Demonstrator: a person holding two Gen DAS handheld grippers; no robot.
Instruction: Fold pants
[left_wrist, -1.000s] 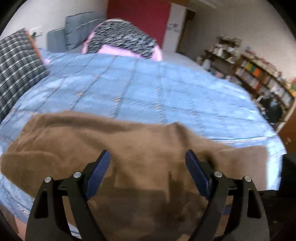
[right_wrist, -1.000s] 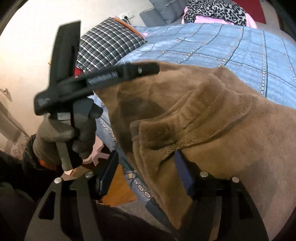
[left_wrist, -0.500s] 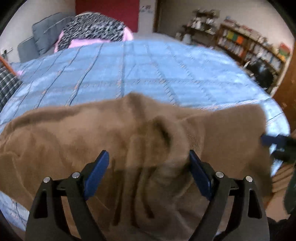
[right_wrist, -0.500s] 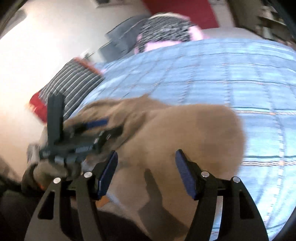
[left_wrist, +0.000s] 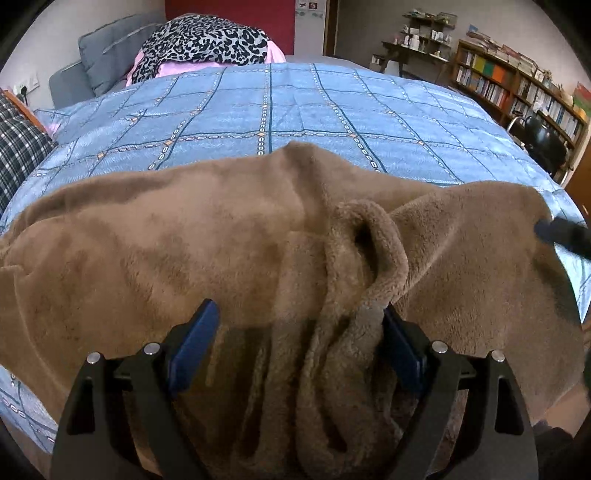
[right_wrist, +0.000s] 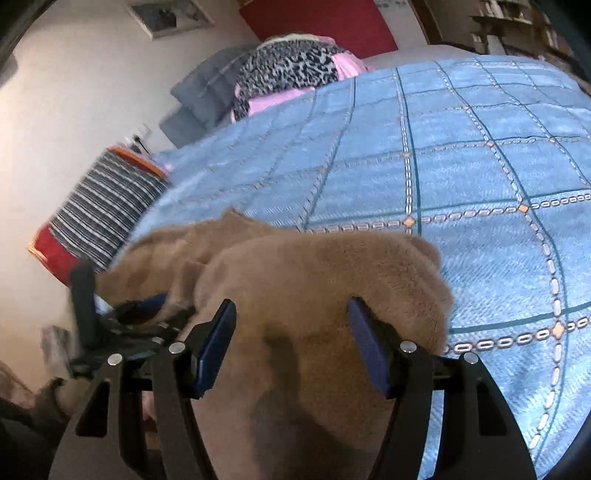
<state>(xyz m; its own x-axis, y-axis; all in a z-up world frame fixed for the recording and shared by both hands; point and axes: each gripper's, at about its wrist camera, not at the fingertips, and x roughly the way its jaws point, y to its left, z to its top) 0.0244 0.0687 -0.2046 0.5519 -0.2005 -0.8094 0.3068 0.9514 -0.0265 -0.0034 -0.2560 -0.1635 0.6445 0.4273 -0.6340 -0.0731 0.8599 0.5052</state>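
Brown fleece pants (left_wrist: 184, 236) lie across the near edge of a bed with a blue checked cover (left_wrist: 295, 110). My left gripper (left_wrist: 299, 343) is open, its jaws either side of a bunched fold of the pants. My right gripper (right_wrist: 291, 339) is open over the pants' other end (right_wrist: 314, 273), fabric between the jaws. The left gripper also shows in the right wrist view (right_wrist: 122, 317), at the pants' left end. The right gripper's tip shows in the left wrist view (left_wrist: 561, 232) at the far right.
A plaid pillow (right_wrist: 103, 206) lies at the bed's left side. A leopard-print and pink bundle (left_wrist: 203, 40) and grey pillows (left_wrist: 107, 48) sit at the head. Bookshelves (left_wrist: 517, 85) and a black chair (left_wrist: 543, 144) stand to the right.
Both grippers have swung to face across the bed. The right one moved from the left end of the pants to the right end. The pants are more bunched between the left jaws.
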